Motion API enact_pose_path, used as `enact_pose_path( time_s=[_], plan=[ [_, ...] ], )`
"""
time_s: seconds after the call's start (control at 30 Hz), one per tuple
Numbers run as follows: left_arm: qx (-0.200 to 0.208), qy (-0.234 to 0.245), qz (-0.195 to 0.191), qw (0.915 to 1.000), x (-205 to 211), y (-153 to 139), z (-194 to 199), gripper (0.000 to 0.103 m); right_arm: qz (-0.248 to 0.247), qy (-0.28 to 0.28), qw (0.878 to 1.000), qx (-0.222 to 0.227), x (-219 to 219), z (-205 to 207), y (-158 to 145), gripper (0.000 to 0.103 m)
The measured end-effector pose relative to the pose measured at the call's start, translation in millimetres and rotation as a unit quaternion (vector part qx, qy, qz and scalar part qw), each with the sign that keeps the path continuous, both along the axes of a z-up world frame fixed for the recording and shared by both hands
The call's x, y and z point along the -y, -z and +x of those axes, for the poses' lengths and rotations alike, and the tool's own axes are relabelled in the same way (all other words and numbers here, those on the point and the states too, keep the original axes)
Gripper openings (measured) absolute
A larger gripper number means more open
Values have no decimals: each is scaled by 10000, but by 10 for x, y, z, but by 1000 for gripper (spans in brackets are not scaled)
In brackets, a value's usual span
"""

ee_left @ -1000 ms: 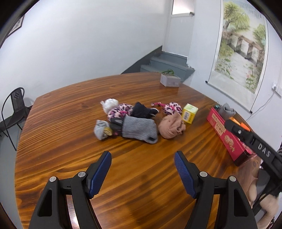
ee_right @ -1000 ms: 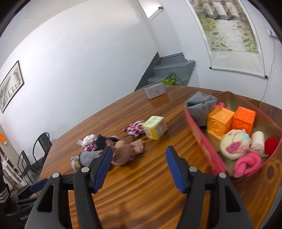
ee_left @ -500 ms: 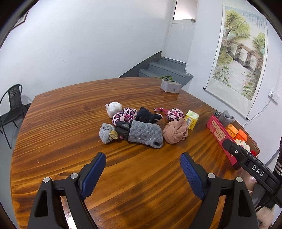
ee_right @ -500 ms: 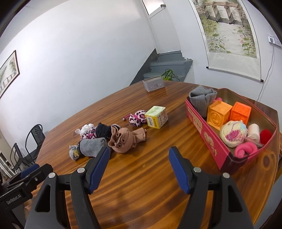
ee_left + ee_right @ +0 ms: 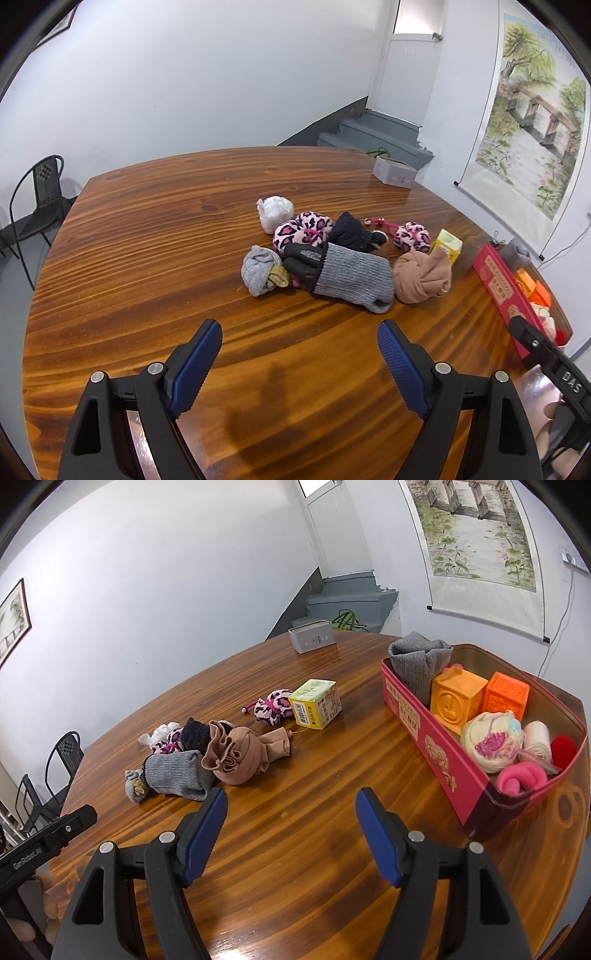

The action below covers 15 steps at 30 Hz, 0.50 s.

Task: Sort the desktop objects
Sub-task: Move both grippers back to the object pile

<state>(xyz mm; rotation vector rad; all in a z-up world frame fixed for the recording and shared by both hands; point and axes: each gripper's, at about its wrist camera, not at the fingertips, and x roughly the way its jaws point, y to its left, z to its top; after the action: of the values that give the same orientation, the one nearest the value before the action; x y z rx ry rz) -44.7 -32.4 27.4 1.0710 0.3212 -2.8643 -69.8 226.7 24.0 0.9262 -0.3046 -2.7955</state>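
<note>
A heap of soft items lies mid-table: a grey-and-black glove (image 5: 343, 273), a tan stocking bundle (image 5: 421, 277), a grey sock ball (image 5: 260, 271), two pink leopard pieces (image 5: 303, 230), a black knit piece (image 5: 351, 230), a white ball (image 5: 275, 212). A yellow-green box (image 5: 316, 703) stands beside them. The pink tin (image 5: 439, 746) at the right holds toy blocks, balls and a grey cloth. My left gripper (image 5: 299, 354) is open and empty, short of the glove. My right gripper (image 5: 291, 827) is open and empty, between the heap and the tin.
A grey box (image 5: 312, 637) stands at the table's far edge. Black chairs (image 5: 40, 199) stand beyond the left side. A scroll painting (image 5: 532, 107) hangs on the right wall. The wooden table (image 5: 147, 258) stretches left of the heap.
Both grippers have pulled back and risen a little, so the heap and the tin look farther and lower. Both stay open. Nothing on the table moved.
</note>
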Motion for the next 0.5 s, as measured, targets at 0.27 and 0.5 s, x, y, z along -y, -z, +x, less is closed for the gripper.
enact_pose_path(
  time_s=[0.27,0.5],
  plan=[
    [111,128,-34,9999,-112,63,-301,88,9,-95,9999,-33,-9,-94,-26,76],
    [318,14,-52,9995,-39,193,-385,88,-19,-399,9992,9,168,-309,-47,76]
  ],
)
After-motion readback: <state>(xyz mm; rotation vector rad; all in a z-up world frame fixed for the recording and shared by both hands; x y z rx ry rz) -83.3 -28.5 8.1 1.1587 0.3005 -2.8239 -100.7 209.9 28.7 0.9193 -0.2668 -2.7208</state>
